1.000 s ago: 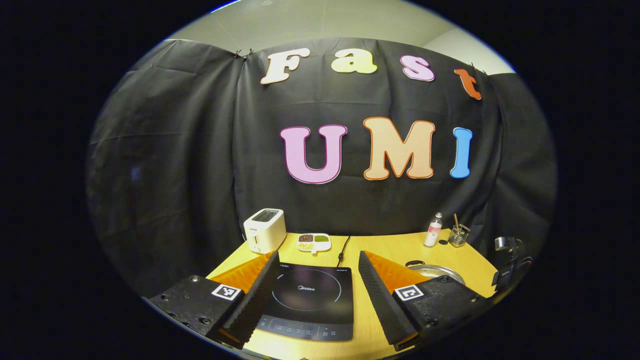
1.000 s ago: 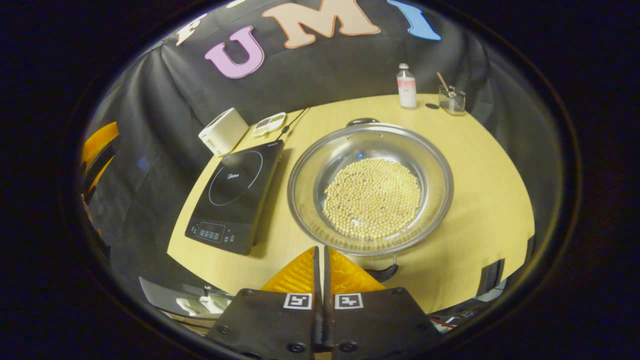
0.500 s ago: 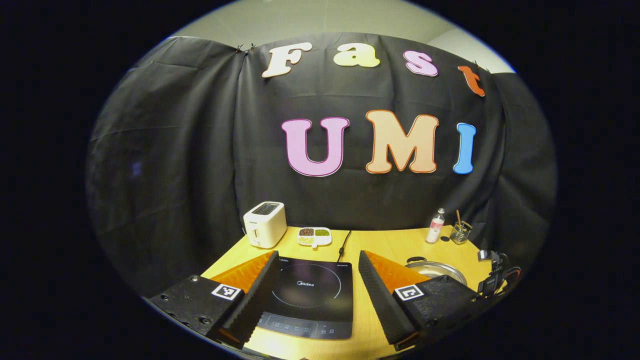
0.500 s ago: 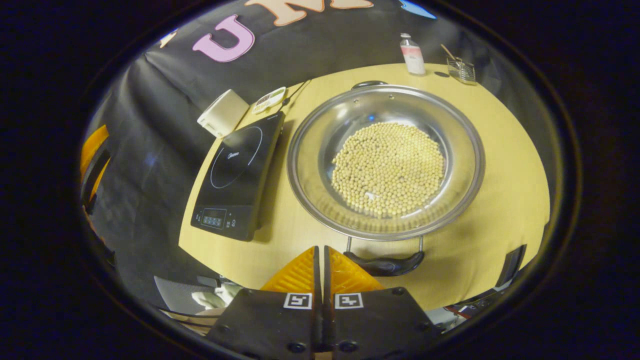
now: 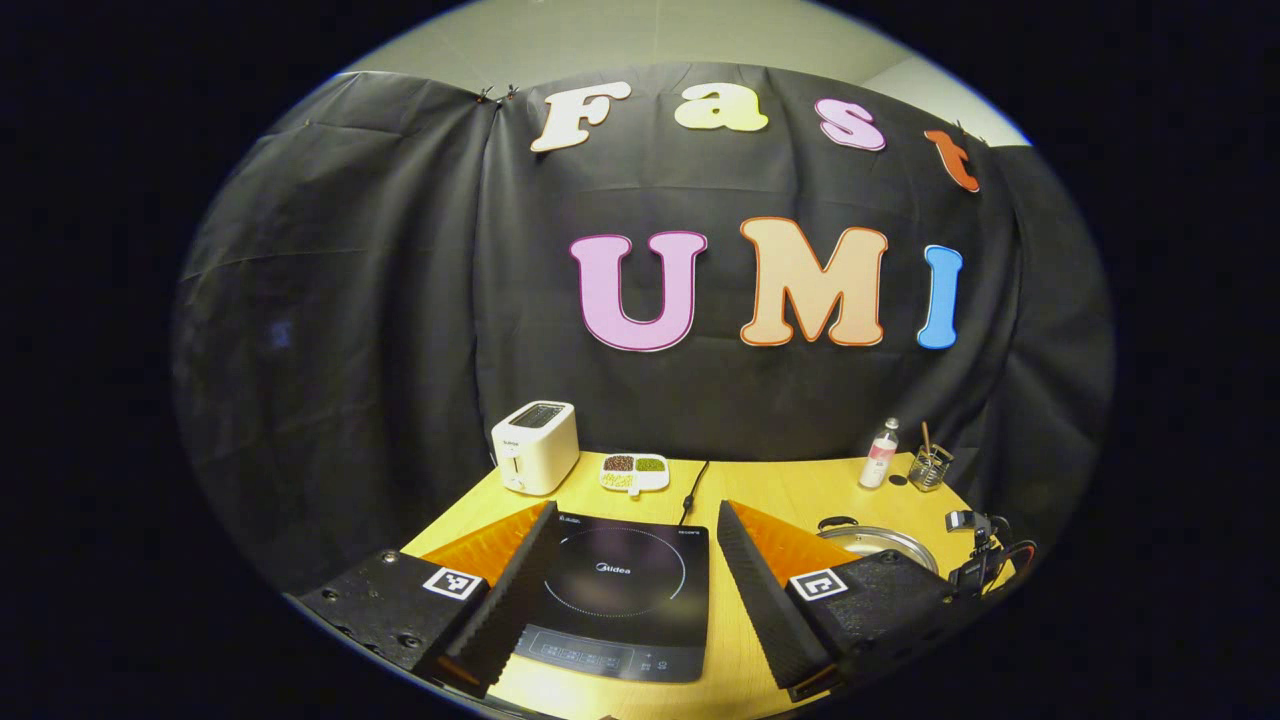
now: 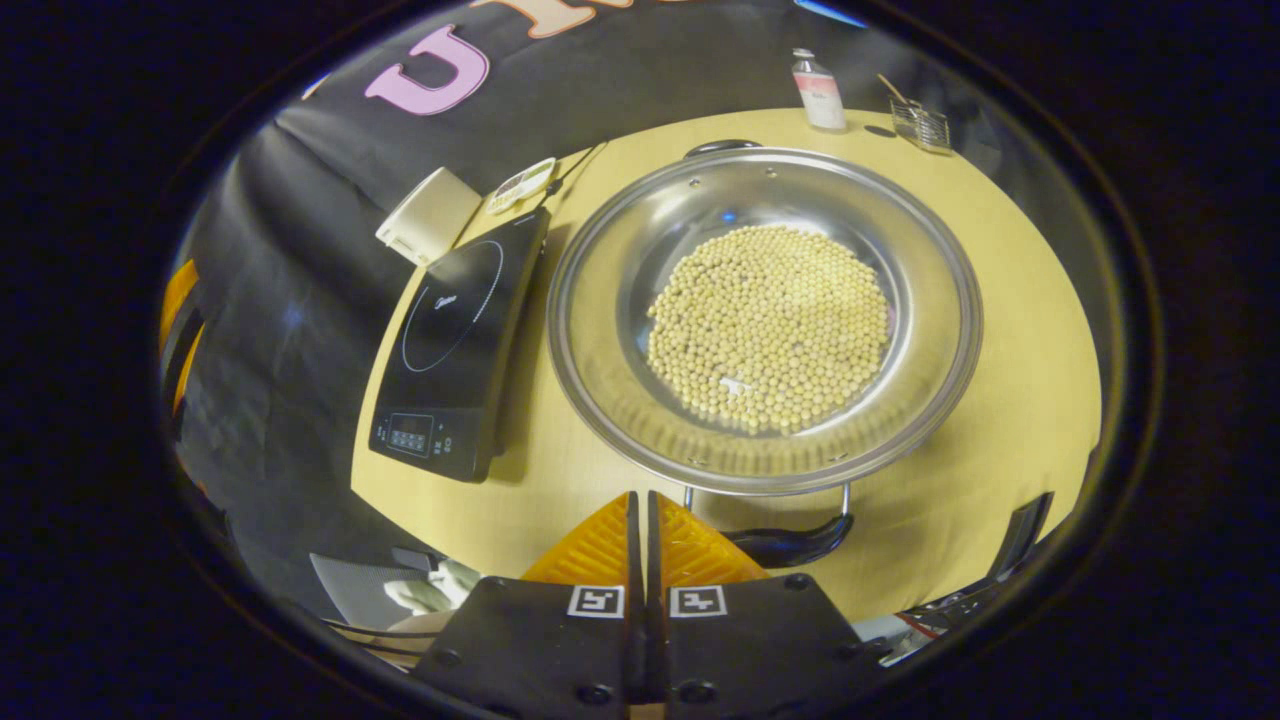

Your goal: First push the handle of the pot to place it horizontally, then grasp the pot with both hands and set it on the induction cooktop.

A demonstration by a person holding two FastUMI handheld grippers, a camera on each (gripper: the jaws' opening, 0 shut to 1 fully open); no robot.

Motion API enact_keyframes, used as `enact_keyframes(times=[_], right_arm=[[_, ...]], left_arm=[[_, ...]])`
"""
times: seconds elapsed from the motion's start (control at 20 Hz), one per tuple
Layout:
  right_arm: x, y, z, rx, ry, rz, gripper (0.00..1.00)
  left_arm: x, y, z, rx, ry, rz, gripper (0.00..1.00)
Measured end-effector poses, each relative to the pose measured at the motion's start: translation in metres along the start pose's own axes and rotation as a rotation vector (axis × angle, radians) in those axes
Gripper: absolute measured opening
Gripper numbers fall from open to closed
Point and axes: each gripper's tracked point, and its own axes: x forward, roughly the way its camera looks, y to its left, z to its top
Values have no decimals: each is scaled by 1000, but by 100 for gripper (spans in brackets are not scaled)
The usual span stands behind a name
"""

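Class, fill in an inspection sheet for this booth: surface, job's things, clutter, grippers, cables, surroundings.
Surface: wooden table, bare between items.
Job's things: pot of beans on the table right of the cooktop; near handle by the right gripper.
Clutter: toaster, snack dish, bottle, glass holder.
Grippers: left gripper open above the cooktop; right gripper shut, empty.
Cables: black cord behind the cooktop.
Surroundings: black cloth wall.

In the right gripper view, the pot [image 6: 765,318] is seen larger and nearer, its near handle [image 6: 790,547] now beside the closed right hand-held gripper [image 6: 640,510].
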Motion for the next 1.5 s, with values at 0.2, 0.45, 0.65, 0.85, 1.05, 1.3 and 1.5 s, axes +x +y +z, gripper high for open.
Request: enact_keyframes(times=[0.2,0.45,0.65,0.85,1.05,1.3,1.5], right_arm=[[-5,-30,4,-24,-14,-124,3],[-9,-59,5,28,-22,-199,3],[-13,-88,7,4,-28,-263,0],[-18,-121,6,-20,-19,-333,0],[-22,-143,17,1,-35,-359,0],[-22,-156,28,87,-40,-340,3],[-24,-170,41,108,-55,-357,2]], left_arm=[[1,-1,-4,-11,6,1,96],[3,-3,-6,-17,11,-6,96],[4,-4,-8,-14,14,-11,96],[4,-4,-9,-17,19,-9,96],[3,-3,-10,-20,28,2,96],[2,-2,-11,-4,36,14,96],[1,-3,-13,0,43,16,96]])
